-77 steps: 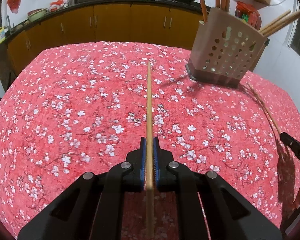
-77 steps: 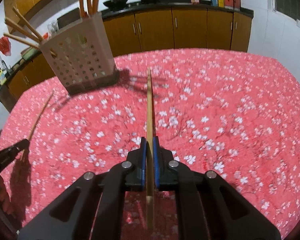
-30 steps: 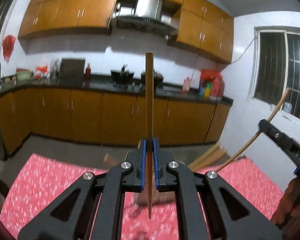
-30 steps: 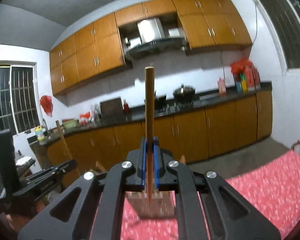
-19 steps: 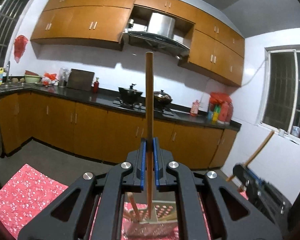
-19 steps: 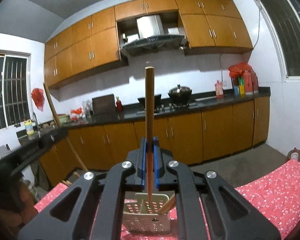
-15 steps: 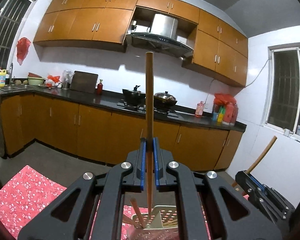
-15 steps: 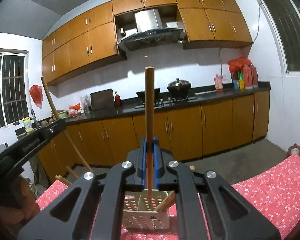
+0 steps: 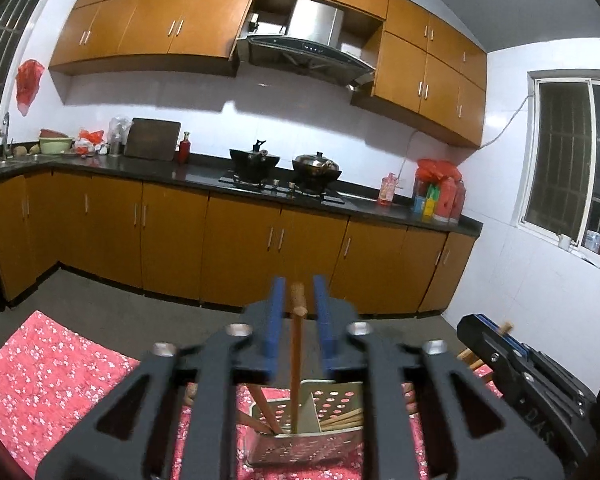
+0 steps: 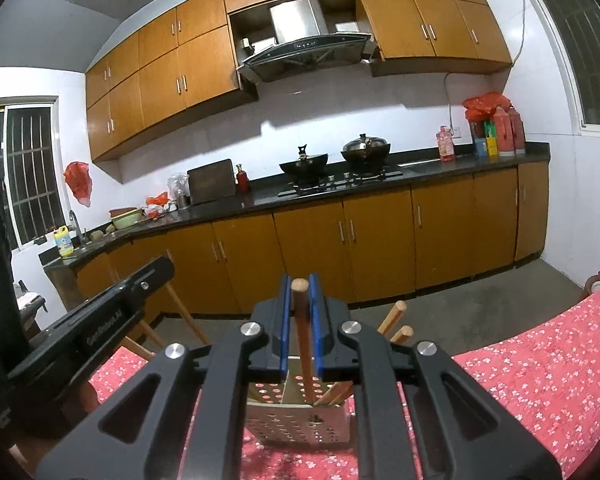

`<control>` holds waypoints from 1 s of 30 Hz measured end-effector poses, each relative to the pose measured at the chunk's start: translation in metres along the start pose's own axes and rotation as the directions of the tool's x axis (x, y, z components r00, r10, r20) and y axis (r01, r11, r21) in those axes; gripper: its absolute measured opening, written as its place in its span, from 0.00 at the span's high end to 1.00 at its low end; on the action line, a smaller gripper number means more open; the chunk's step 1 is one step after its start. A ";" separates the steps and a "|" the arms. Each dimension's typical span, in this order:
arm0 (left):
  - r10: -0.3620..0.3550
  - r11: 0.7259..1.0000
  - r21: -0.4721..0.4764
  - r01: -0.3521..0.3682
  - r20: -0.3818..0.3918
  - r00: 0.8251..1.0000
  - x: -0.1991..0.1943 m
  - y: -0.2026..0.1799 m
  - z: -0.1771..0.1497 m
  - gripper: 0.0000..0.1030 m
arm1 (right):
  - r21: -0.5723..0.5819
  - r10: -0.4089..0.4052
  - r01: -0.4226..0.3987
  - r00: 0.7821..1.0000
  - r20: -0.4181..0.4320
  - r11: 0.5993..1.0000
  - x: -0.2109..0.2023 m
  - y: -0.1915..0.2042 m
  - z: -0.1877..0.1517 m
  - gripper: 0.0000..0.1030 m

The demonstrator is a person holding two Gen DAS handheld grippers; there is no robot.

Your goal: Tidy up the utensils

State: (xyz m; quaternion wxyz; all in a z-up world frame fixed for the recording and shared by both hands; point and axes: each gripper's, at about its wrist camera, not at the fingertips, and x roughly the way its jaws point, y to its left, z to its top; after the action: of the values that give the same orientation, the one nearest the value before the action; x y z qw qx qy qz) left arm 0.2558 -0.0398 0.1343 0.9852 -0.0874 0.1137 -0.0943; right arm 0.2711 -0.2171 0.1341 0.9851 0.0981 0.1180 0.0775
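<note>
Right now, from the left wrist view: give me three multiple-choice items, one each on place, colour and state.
1. Where is the lower end of the chopstick in front of the left tool?
A. on the tablecloth
B. inside the perforated holder
C. on the counter

2. What colour are the left tool's pads?
A. blue
B. green
C. white

3. The left tool is:
A. shut on the chopstick
B. out of view
C. open

Answers:
1 B, the chopstick runs down into the holder.
2 A, both pads show blue.
3 C, a gap shows on each side of the chopstick.
</note>
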 end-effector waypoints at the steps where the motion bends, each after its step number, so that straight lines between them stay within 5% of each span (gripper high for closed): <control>1: 0.000 1.000 -0.002 0.000 0.013 1.000 -0.005 0.001 0.002 0.64 | -0.003 0.002 -0.002 1.000 0.004 1.000 -0.002 0.001 0.001 0.89; 9: -0.025 1.000 -0.017 0.026 0.054 0.998 -0.035 0.004 0.019 0.60 | -0.010 0.024 -0.023 0.997 0.070 1.000 -0.041 0.003 0.016 0.75; 18: 0.005 1.000 0.020 -0.007 0.082 0.997 -0.106 0.027 0.007 0.07 | -0.048 -0.047 0.055 0.988 0.146 0.997 -0.118 -0.003 -0.005 0.05; 30: 0.122 0.989 0.082 -0.123 0.013 0.992 -0.187 0.053 -0.081 0.02 | -0.130 -0.091 0.094 0.995 0.028 0.987 -0.181 0.013 -0.101 0.04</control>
State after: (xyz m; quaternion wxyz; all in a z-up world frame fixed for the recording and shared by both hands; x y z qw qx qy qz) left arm 0.0668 0.0380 0.0854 0.9923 -0.0397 0.1111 -0.0379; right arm 0.0704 -0.2185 0.0805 0.9932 0.0282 0.1063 0.0382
